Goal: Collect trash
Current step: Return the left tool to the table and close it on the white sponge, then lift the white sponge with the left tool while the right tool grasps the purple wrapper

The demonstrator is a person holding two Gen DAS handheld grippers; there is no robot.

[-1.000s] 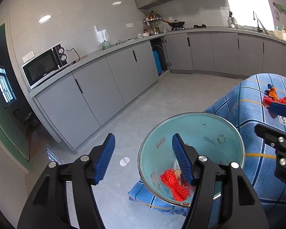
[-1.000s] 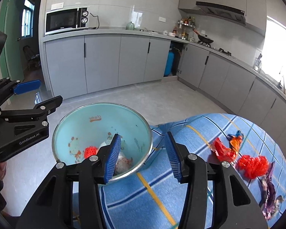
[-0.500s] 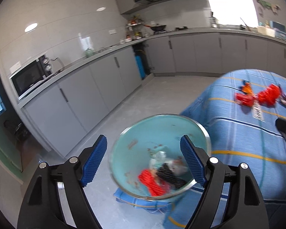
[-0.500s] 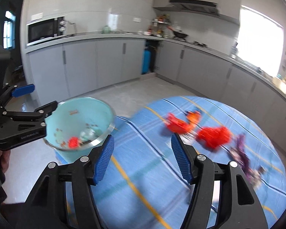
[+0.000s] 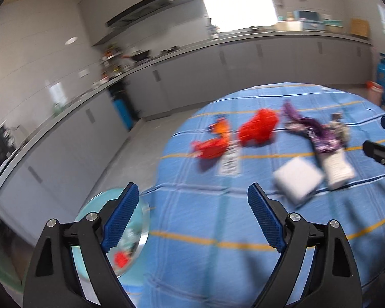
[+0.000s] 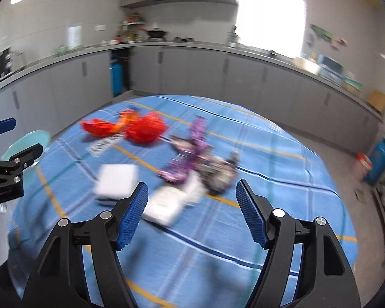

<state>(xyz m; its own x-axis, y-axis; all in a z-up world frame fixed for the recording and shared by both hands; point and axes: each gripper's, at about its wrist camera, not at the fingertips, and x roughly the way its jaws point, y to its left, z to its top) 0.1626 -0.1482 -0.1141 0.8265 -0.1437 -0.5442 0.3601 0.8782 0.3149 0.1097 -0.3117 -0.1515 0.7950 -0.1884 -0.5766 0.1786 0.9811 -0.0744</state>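
Note:
Trash lies scattered on the blue checked tablecloth (image 5: 205, 220): a red net ball (image 5: 258, 128), a red-orange wrapper (image 5: 211, 146), a purple wrapper (image 5: 318, 134), a white square packet (image 5: 296, 179) and a white pouch (image 5: 337, 166). The same litter shows in the right wrist view: red net ball (image 6: 147, 128), purple wrapper (image 6: 192, 154), white packet (image 6: 116, 179). The teal bowl (image 5: 138, 228) with scraps sits at the lower left, behind the left finger. My left gripper (image 5: 192, 218) and right gripper (image 6: 191, 213) hover above the cloth, jaws opening, nothing between them.
Grey kitchen cabinets (image 6: 192, 69) and a counter curve around the room behind the table. A blue gas cylinder (image 5: 383, 79) stands at the far right. The other gripper (image 6: 7, 169) shows at the left edge of the right wrist view. Both views are motion-blurred.
Both grippers have swung away from the teal bowl toward the trash on the cloth, and their jaws have spread wider. The bowl has slid to the left edge of both views.

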